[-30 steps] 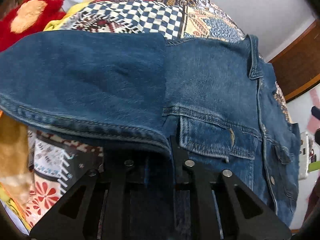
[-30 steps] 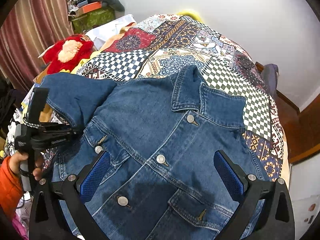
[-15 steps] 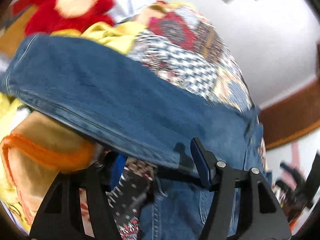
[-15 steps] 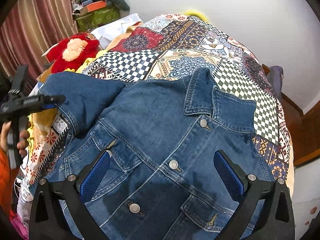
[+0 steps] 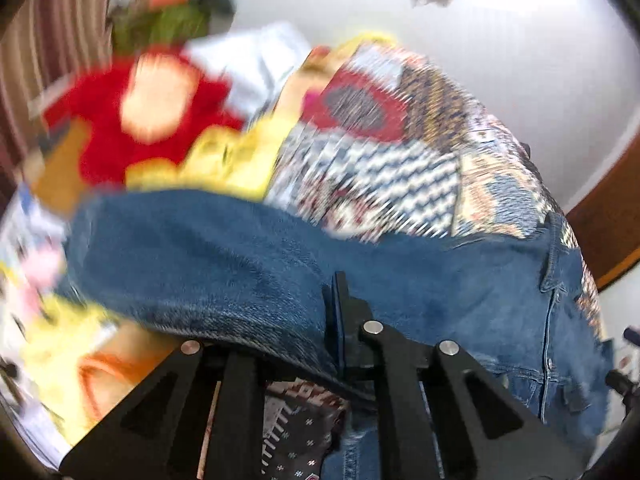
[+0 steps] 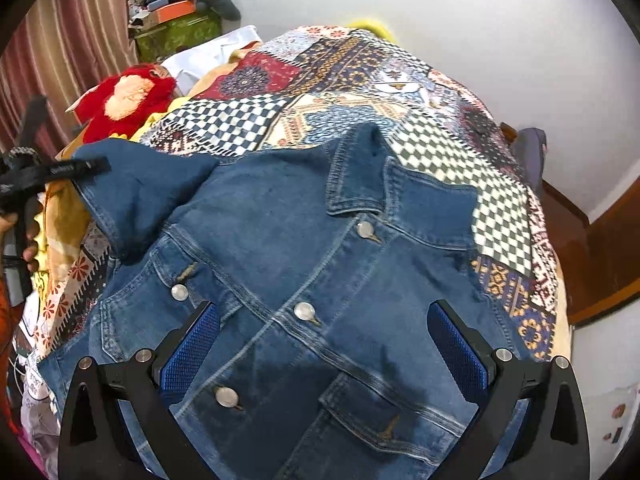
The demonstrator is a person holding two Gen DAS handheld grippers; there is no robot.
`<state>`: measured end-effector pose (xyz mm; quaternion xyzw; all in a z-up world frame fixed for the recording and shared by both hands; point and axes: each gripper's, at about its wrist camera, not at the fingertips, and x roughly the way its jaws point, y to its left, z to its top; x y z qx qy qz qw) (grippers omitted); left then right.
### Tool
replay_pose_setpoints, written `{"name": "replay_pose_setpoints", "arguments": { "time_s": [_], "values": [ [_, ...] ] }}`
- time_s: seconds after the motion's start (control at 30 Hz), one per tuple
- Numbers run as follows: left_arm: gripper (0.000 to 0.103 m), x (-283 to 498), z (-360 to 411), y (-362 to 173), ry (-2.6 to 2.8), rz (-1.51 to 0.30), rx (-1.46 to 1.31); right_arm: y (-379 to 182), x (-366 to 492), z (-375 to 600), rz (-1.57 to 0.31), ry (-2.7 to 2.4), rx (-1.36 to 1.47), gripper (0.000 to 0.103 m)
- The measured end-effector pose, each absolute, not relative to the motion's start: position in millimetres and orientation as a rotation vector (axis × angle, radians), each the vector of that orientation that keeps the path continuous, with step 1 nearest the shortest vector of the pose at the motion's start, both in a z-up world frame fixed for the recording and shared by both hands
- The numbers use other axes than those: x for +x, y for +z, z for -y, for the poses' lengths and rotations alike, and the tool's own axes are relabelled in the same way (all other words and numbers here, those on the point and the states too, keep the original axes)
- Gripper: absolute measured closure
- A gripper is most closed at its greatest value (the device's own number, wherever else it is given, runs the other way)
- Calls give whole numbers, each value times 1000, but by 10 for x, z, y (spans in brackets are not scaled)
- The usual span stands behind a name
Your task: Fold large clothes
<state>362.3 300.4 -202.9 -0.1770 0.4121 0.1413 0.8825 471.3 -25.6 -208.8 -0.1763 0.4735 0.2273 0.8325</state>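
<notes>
The blue denim jacket [image 6: 320, 300] lies buttoned, front up, on the patchwork-quilted bed [image 6: 360, 80]. The left gripper [image 5: 336, 320], released half a second ago, is now clenched on the jacket's sleeve [image 5: 200, 272] and higher. The right gripper [image 6: 324, 344] hangs released above it, unmoved.

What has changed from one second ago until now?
The left gripper let go of the denim jacket near the chest pocket, shifted out along the sleeve and closed on it, lifting it a little. The right gripper stayed open above the buttoned front.
</notes>
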Motion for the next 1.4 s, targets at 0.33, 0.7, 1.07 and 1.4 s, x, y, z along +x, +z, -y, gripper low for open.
{"name": "replay_pose_setpoints", "arguments": {
  "time_s": [0.33,0.7,1.07,1.4],
  "values": [
    [92,3927,-1544,-1484,-28,-768,-178,-1847,4683,727,-966,434,-282,0],
    [81,4079,-365,-2461,-147,-1058,2,-1867,4603,1319,-995,362,-223,0],
    [30,3580,-777,-2088,-131,-990,-62,-1885,4587,1023,-1005,433,-231,0],
    [14,2938,-2009,-1784,179,-863,-74,-1882,4482,-182,-968,622,-346,0]
  ]
}}
